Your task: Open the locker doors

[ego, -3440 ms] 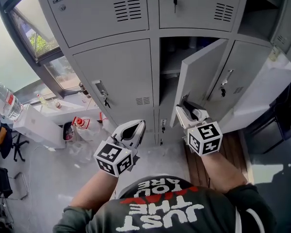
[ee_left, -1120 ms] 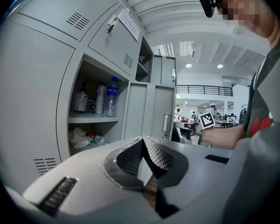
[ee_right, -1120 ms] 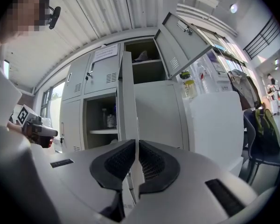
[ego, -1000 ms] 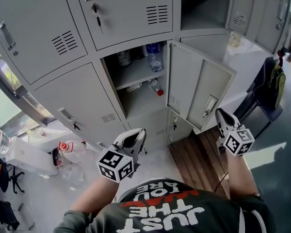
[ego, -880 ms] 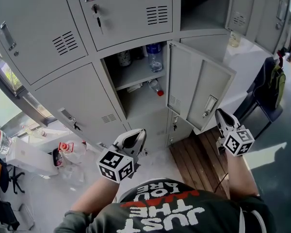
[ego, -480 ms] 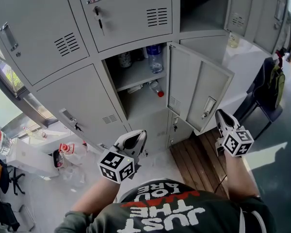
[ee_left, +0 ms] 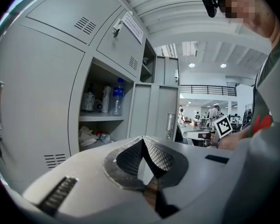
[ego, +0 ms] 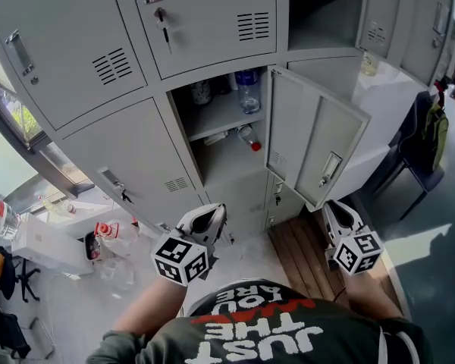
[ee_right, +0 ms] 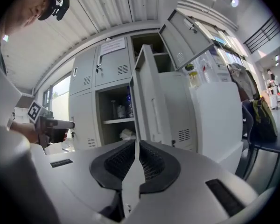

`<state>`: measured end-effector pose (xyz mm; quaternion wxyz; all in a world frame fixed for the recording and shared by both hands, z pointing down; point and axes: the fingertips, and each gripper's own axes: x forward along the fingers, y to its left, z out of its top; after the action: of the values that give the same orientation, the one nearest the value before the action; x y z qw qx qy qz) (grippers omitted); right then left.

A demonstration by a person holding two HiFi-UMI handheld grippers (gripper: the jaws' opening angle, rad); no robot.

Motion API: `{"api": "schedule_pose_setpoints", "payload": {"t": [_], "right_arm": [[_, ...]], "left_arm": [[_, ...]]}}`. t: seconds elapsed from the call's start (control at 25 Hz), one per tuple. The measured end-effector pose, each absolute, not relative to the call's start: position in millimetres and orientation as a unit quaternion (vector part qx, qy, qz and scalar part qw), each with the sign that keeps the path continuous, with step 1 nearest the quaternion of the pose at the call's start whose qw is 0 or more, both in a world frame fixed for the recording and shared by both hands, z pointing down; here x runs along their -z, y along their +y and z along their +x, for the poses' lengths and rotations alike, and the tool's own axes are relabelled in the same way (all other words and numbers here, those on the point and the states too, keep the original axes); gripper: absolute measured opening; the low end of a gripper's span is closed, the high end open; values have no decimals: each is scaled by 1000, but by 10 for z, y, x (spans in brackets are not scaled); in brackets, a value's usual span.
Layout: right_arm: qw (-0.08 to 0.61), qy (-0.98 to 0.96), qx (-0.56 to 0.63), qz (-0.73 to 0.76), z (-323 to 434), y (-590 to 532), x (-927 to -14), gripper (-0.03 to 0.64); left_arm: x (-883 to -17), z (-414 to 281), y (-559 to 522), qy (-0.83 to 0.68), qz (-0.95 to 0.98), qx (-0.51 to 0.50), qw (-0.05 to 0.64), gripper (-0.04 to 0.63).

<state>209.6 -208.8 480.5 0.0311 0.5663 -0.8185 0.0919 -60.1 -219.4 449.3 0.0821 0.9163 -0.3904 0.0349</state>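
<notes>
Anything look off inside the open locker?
Yes. On the lower shelf of the open locker, a red-capped bottle lies on its side beside a crumpled white wad, while the water bottle on the shelf above stands upright. No spill shows.

The lockers are pale grey all over, the open door included, with dark slotted vents. In the compartment left of the door, a standing bottle has a blue cap and label, and a lying bottle has a red cap. Below the door the floor shows brown planks. The left gripper and right gripper are white. Each carries a cube patterned in black-and-white squares. Their fingers are black with a fine mesh texture. The shirt is dark green with white and red lettering. Right of the door is a green and black bag.
</notes>
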Motion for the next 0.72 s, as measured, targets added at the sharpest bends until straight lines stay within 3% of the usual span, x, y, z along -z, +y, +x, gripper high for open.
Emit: {"api": "schedule_pose_setpoints", "payload": {"t": [0.72], "right_arm": [[52, -919, -75, 384, 230, -2411, -4806, 51]], "left_arm": [[-4646, -1506, -1955, -480, 871, -20, 100, 6]]}}
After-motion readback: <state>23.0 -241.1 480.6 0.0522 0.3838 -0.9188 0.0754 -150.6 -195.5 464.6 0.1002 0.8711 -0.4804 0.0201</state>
